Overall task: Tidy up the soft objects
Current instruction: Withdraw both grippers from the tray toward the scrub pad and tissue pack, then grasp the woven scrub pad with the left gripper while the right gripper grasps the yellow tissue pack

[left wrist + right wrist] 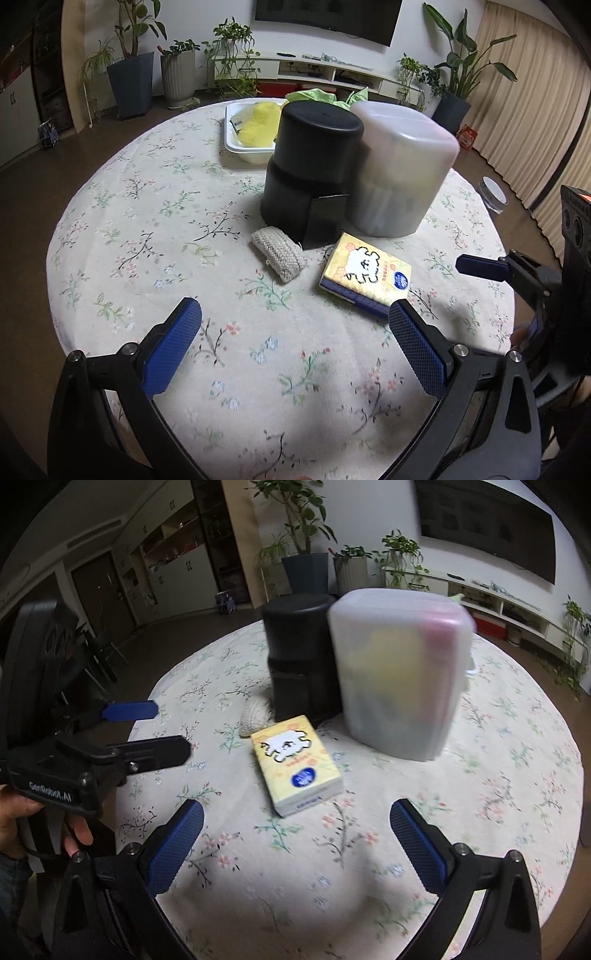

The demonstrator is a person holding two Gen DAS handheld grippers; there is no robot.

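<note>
Approach step; left gripper (295, 325) and right gripper (297, 823) both spread, empty; next: close on tissue pack (295, 766) or knitted pouch (279, 254).

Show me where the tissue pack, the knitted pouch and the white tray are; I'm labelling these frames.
tissue pack (295, 764): right wrist view, on its printed yellow top face.
knitted pouch (279, 255): left wrist view, on the middle of its woven side.
white tray (231, 142): left wrist view, on its near left rim.

The frosted container (400, 672) is motion-blurred, its contents only pink and yellow smears. The black canister (301, 653) hides most of the knitted pouch (255, 710). Print on the tissue pack (295, 766) is unreadable.
</note>
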